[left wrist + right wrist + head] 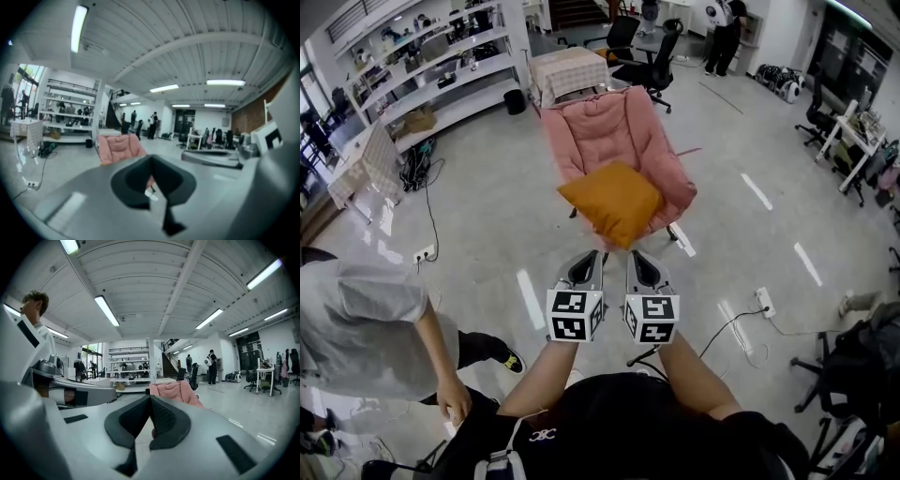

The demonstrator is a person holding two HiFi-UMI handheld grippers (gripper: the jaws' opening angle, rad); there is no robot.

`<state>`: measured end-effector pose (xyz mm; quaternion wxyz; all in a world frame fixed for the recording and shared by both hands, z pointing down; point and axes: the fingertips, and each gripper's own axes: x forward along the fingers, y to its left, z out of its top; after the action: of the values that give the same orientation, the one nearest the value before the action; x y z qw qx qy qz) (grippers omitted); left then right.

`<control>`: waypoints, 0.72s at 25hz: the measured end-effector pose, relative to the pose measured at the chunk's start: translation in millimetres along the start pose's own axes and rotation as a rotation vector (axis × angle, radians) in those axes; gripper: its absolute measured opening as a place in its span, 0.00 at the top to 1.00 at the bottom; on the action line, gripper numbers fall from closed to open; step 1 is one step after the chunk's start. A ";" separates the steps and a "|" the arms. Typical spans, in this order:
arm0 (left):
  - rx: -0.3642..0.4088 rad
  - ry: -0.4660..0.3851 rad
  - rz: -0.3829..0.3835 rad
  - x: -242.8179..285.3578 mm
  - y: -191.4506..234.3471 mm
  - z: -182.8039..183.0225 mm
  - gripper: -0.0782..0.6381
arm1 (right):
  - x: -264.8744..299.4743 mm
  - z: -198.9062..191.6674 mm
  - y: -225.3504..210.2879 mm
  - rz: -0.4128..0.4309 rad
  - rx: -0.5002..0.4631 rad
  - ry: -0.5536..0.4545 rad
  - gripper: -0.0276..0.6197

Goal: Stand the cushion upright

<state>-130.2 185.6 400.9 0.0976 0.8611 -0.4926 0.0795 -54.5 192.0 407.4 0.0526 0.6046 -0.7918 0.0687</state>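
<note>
Left gripper (585, 269) and right gripper (643, 268), smooth grey shells with dark ribbed pads, are held side by side just short of the chair, each with its jaws pressed together at the tip and nothing between them. Each carries a white cube (574, 315) printed with black square markers at its rear. Just ahead, the cushion (612, 202), a plump orange square of matte fabric, lies flat and slightly askew on the seat of the chair (614, 127), one corner hanging over the front edge. The chair is a soft pink quilted shell with a tall rounded back. Around it spreads a glossy pale grey floor (497, 234), with white open shelves (431, 70) along the far left wall
</note>
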 end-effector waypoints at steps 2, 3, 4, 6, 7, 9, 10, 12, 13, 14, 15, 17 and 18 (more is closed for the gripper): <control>0.000 0.005 0.002 0.0 1.7 -1.7 0.90 | 0.6 -0.8 -0.2 -0.003 0.003 0.001 0.97; 0.001 0.007 0.002 0.4 1.8 -2.4 0.90 | 0.7 -1.7 -0.7 -0.004 0.005 0.003 0.97; 0.001 0.008 0.002 1.2 1.0 -2.7 0.90 | 0.3 -2.5 -1.9 -0.004 0.007 0.004 0.97; 0.003 0.010 0.002 3.3 -2.8 -2.1 0.90 | -1.5 -2.9 -5.3 -0.003 0.008 0.007 0.97; 0.003 0.012 0.002 4.5 -5.4 -1.6 0.90 | -2.6 -2.5 -7.2 -0.001 0.006 0.008 0.97; 0.004 0.017 0.001 7.7 -12.0 -1.3 0.90 | -4.7 -1.8 -13.0 0.000 0.002 0.005 0.97; 0.006 0.020 0.001 10.0 -16.1 -1.9 0.90 | -5.8 -1.9 -17.2 0.000 0.002 0.004 0.97; 0.010 0.026 -0.001 16.4 -25.1 -4.0 0.90 | -7.9 -3.0 -28.1 -0.002 0.007 0.000 0.97; 0.012 0.029 -0.002 20.3 -29.9 -5.0 0.90 | -8.8 -3.8 -34.4 -0.003 0.011 -0.001 0.97; 0.014 0.031 -0.003 24.5 -34.8 -5.5 0.90 | -9.4 -4.5 -40.8 -0.003 0.014 -0.002 0.97; 0.016 0.032 -0.003 29.1 -39.8 -5.5 0.90 | -9.8 -4.9 -47.3 -0.002 0.017 -0.003 0.97; 0.017 0.033 0.000 39.2 -50.4 -4.9 0.90 | -10.3 -5.2 -61.2 0.004 0.020 -0.006 0.97; 0.015 0.033 0.001 44.3 -56.4 -4.9 0.90 | -11.0 -5.1 -68.6 0.009 0.020 -0.008 0.97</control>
<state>-59.3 177.9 410.9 0.0991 0.8600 -0.4910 0.0975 14.6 185.5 413.7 0.0432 0.6019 -0.7939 0.0743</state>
